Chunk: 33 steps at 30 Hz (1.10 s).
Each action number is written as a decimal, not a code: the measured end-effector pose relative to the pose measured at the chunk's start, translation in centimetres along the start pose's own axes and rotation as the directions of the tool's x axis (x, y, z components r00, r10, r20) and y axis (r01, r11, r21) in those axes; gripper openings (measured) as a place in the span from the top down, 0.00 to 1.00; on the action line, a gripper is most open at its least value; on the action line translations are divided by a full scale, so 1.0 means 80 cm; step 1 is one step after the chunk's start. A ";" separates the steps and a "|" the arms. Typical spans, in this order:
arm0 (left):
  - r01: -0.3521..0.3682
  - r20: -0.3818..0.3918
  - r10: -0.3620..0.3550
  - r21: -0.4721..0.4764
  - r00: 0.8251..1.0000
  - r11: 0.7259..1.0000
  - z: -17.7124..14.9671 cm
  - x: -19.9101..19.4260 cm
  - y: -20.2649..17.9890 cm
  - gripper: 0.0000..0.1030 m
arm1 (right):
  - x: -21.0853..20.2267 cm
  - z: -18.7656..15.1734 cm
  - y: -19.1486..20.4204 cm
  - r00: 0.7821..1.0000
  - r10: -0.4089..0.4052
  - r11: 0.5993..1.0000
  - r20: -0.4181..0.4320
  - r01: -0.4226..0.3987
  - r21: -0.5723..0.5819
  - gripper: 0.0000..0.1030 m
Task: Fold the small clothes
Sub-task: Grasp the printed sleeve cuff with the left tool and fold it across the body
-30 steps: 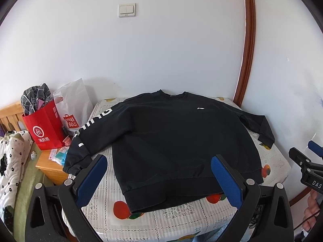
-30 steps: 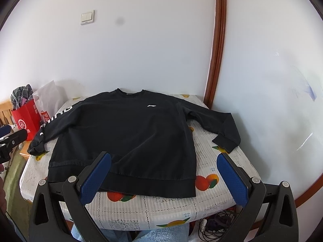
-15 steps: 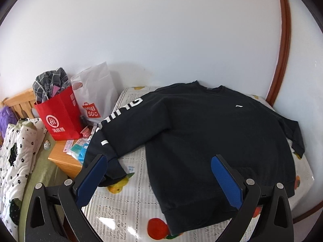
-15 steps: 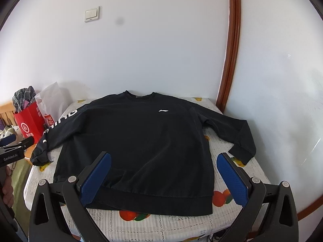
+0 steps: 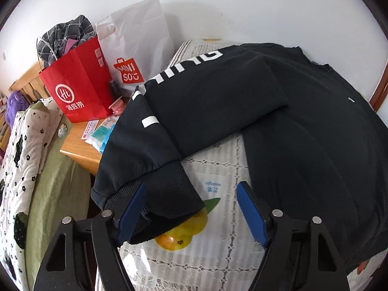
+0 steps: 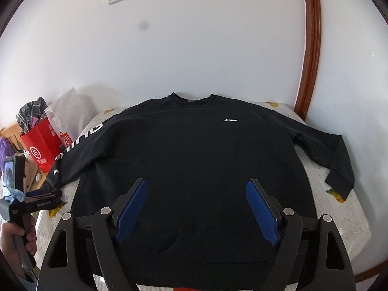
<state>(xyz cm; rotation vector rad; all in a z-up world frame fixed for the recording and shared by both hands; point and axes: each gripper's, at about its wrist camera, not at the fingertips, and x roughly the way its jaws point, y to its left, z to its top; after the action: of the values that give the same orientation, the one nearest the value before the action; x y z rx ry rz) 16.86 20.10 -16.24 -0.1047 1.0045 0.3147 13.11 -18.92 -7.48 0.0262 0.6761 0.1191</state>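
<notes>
The left wrist view looks steeply down, close on the sweatshirt (image 5: 278,121) cuff at the desk's (image 5: 218,169) left edge; the right wrist view faces the wall from farther back. Both share the sweatshirt (image 6: 194,157) and red bag (image 5: 77,84).

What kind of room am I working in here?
Probably a bedroom at home: a quilt over a wooden bed frame, shopping bags on a bedside stand, and the sweatshirt spread on a cloth-covered table.

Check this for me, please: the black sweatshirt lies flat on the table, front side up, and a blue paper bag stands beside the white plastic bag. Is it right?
One detail is wrong: the paper bag is red, not blue. The left wrist view shows it clearly beside the white plastic bag. The black sweatshirt does lie flat on the table, front side up.
</notes>
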 end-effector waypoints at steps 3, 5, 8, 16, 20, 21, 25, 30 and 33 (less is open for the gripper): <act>-0.011 -0.021 0.011 0.006 1.000 1.000 -0.005 0.022 0.001 0.36 | 0.020 0.002 0.009 1.000 0.019 1.000 -0.019 -0.019 -0.007 0.21; -0.026 -0.028 0.026 -0.005 0.999 1.000 -0.008 0.031 0.001 0.45 | 0.036 0.003 0.017 0.999 0.022 1.000 -0.045 -0.022 -0.010 0.22; -0.067 0.008 0.067 -0.001 0.998 0.998 -0.009 0.030 -0.003 0.63 | 0.055 0.000 0.024 0.993 0.076 0.997 -0.092 -0.076 0.004 0.26; -0.045 0.001 0.045 -0.060 0.999 0.997 0.001 0.019 0.012 0.92 | 0.074 -0.008 0.038 0.984 0.082 0.995 -0.157 -0.090 -0.043 0.30; -0.025 0.027 0.027 -0.052 0.999 0.998 0.012 -0.002 0.000 0.93 | 0.070 -0.011 0.025 0.984 0.095 0.994 -0.148 -0.101 -0.035 0.30; 0.007 0.034 -0.005 -0.064 0.999 0.998 0.016 -0.011 -0.004 0.93 | 0.069 -0.012 0.020 0.984 0.096 0.994 -0.147 -0.102 -0.031 0.30; 0.071 0.087 -0.065 -0.065 0.994 0.995 0.035 -0.045 -0.030 0.93 | 0.066 -0.017 -0.007 0.973 0.151 0.988 -0.175 -0.152 0.010 0.30; 0.120 0.173 -0.119 0.007 0.978 0.993 0.065 -0.092 -0.104 0.93 | 0.051 -0.021 -0.051 0.974 0.174 0.985 -0.143 -0.170 0.039 0.30; 0.166 0.185 -0.180 0.088 0.966 0.982 0.079 -0.104 -0.168 0.93 | 0.042 -0.023 -0.081 0.980 0.155 0.987 -0.126 -0.149 0.059 0.30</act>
<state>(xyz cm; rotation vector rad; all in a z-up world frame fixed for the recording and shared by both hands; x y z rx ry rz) 21.99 7.01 -6.59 -0.0945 0.8072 0.1256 15.20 -24.96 -11.38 0.1188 0.8072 0.2532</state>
